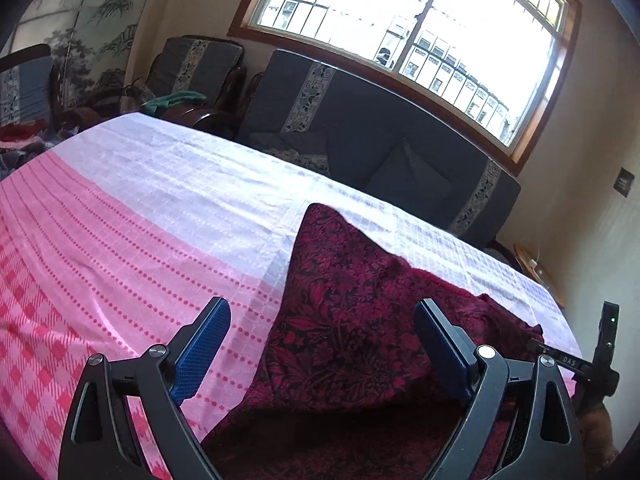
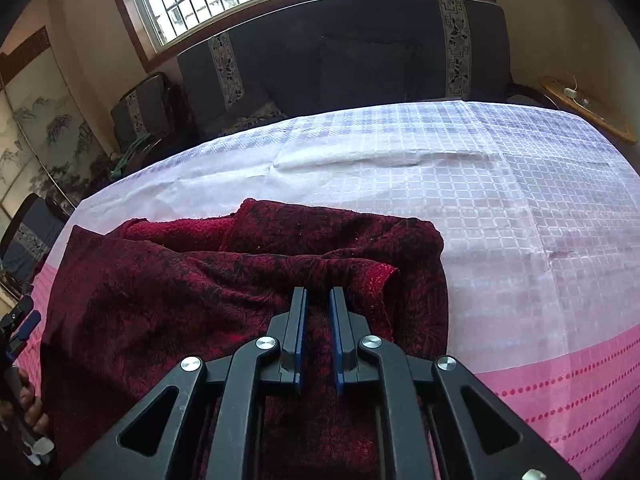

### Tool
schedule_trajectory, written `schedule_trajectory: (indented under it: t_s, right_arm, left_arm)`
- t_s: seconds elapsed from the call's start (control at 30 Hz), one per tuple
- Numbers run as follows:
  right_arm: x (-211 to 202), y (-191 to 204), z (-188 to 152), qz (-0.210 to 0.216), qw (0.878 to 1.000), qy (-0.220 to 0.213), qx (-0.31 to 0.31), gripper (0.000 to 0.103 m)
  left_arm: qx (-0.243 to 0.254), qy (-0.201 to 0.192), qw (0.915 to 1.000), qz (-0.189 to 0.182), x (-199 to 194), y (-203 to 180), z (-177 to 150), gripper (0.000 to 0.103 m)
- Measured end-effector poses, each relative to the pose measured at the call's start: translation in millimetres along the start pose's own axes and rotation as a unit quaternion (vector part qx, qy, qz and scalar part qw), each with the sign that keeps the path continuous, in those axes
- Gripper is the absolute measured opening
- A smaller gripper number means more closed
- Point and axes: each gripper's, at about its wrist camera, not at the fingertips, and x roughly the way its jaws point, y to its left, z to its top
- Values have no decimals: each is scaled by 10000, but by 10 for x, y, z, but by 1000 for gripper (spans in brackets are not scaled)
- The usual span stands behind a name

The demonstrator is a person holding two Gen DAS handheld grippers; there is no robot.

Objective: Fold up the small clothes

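Note:
A dark red garment with a black floral pattern [image 1: 344, 312] lies on the pink-and-white cloth of the table [image 1: 160, 200]. My left gripper [image 1: 322, 312] is open wide, its blue pads to either side of the garment's left part, just above it. In the right wrist view the garment [image 2: 160, 280] lies bunched, with folds and a fuzzy red inner side showing. My right gripper [image 2: 318, 300] has its jaws nearly together, with a fold of the garment in the narrow gap between them. The left gripper shows at that view's left edge [image 2: 20, 328].
A dark sofa [image 1: 380, 136] with patterned strips stands behind the table under a barred window [image 1: 400, 20]. Chairs with clothes [image 1: 176, 100] stand at the far left. A small wooden side table [image 2: 584, 108] is at the far right.

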Motion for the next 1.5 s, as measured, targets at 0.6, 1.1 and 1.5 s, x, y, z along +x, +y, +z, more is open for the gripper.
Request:
schedule_trajectory:
  t_s: [0.6,1.1,1.5]
  right_arm:
    - [69,-122,-45,140,9999,-38,-87,4]
    - [-661,-272,-131,684,9932,-742,579,18]
    - [-2568,-232,-2454,1384,9877,-705,-157,77]
  left_arm:
    - [-152,1006,9924,697,1352,226,294,83]
    - [420,806,9947,488,706,-62,353,82]
    - [1747,1297,9716,-935,-1623,13,-852,83]
